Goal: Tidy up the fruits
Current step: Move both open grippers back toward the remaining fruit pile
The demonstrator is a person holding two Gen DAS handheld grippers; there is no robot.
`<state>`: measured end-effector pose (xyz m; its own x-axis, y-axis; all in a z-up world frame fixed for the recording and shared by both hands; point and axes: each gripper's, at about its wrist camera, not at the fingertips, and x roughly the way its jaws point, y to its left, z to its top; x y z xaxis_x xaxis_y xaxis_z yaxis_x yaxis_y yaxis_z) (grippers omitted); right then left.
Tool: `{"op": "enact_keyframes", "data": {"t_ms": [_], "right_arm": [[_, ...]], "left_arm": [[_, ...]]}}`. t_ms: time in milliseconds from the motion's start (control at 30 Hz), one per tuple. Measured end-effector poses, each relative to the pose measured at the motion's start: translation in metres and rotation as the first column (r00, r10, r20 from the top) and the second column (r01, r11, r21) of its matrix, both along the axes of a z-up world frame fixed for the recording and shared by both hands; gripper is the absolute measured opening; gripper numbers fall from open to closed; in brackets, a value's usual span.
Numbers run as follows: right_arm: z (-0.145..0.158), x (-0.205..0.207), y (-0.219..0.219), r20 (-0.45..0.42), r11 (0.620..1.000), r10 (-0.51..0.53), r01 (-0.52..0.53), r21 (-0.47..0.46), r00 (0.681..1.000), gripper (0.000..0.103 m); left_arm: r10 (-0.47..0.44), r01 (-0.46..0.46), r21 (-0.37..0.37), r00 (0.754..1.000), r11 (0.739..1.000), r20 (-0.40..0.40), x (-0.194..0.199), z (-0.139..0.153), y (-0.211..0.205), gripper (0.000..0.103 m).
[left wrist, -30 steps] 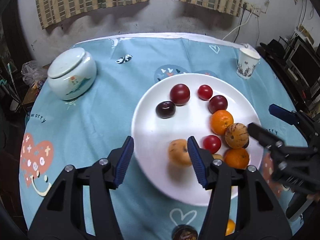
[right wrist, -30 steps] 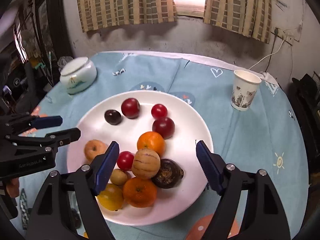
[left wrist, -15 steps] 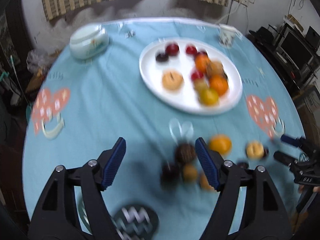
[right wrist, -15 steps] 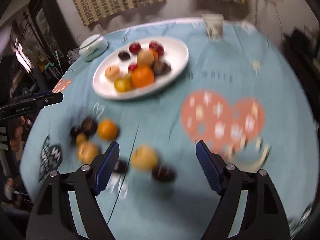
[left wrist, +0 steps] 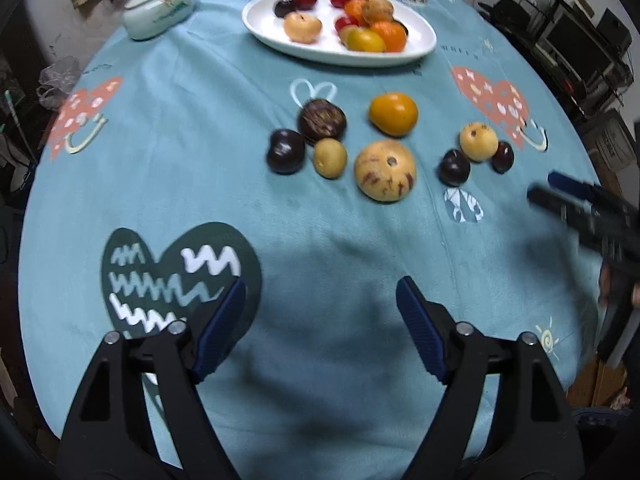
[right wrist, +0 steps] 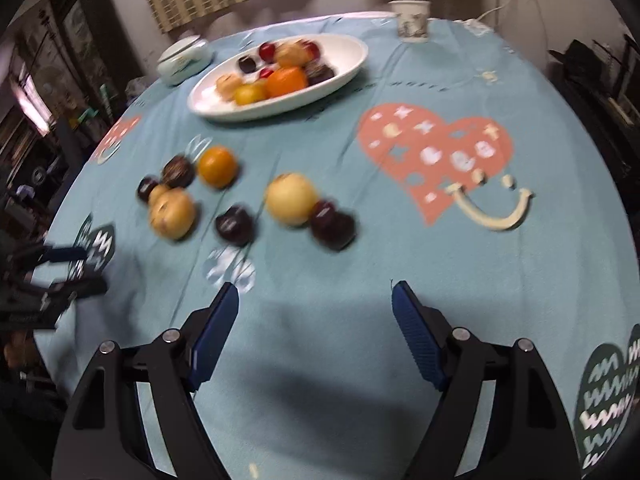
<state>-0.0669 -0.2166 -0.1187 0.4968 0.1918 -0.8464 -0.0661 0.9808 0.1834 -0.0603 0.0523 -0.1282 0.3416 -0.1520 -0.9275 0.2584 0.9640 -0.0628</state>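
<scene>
Loose fruits ahead of two spread, empty grippers

The left gripper (left wrist: 320, 320) and right gripper (right wrist: 314, 322) are held wide apart above the surface (left wrist: 340, 240); loose fruits (left wrist: 384, 170) are seen ahead of both, the plate (left wrist: 424, 46) of fruit farther beyond; the right gripper's view is blurred, while only the left view resolves the speckled melon-like fruit sharply.

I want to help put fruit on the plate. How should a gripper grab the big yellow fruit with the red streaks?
Grip the streaked yellow fruit across its widest middle, coming down from above. It is round and sits flat on the cloth. A small yellow-green fruit lies close on one side, so probably put the fingers front and back instead.
</scene>
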Motion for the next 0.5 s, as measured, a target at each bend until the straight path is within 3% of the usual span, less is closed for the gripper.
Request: {"op": "enact_keyframes", "data": {"t_ms": [100,167,233,333,400,433,500], "right_arm": [[0.008,0.043,-0.005,0.027,0.998,-0.045,0.046,-0.046,0.999,0.079],[0.0,0.073,0.002,-0.001,0.994,-0.047,0.047,-0.094,0.999,0.079],[-0.02,0.09,0.014,-0.056,0.974,-0.037,0.024,-0.224,0.998,0.079],[-0.004,0.049,0.028,-0.044,0.989,0.082,-0.087,-0.123,0.996,0.078],[0.01,0.023,0.042,-0.006,0.971,0.194,-0.192,-0.141,0.981,0.079],[0.018,0.019,0.05,0.03,0.963,0.23,-0.224,-0.149,0.973,0.081],[0.018,0.039,0.069,0.014,0.966,0.242,-0.239,-0.097,0.97,0.088]], "left_arm": [[0.023,-0.023,-0.012,1.0,1.0,0.001,-0.003,0.002,0.002,0.08],[0.036,-0.036,-0.021,0.999,0.999,-0.005,-0.004,0.002,0.004,0.08],[0.041,-0.041,-0.016,0.999,0.999,-0.009,-0.006,0.004,0.006,0.08],[0.062,-0.061,-0.037,0.998,0.997,0.027,-0.011,0.014,0.018,0.081],[0.095,-0.093,-0.047,0.995,0.995,0.039,-0.012,0.015,0.028,0.083],[0.111,-0.109,-0.052,0.993,0.993,0.032,-0.01,0.013,0.031,0.083],[0.134,-0.133,-0.058,0.991,0.989,0.016,-0.003,0.009,0.033,0.083]]}}
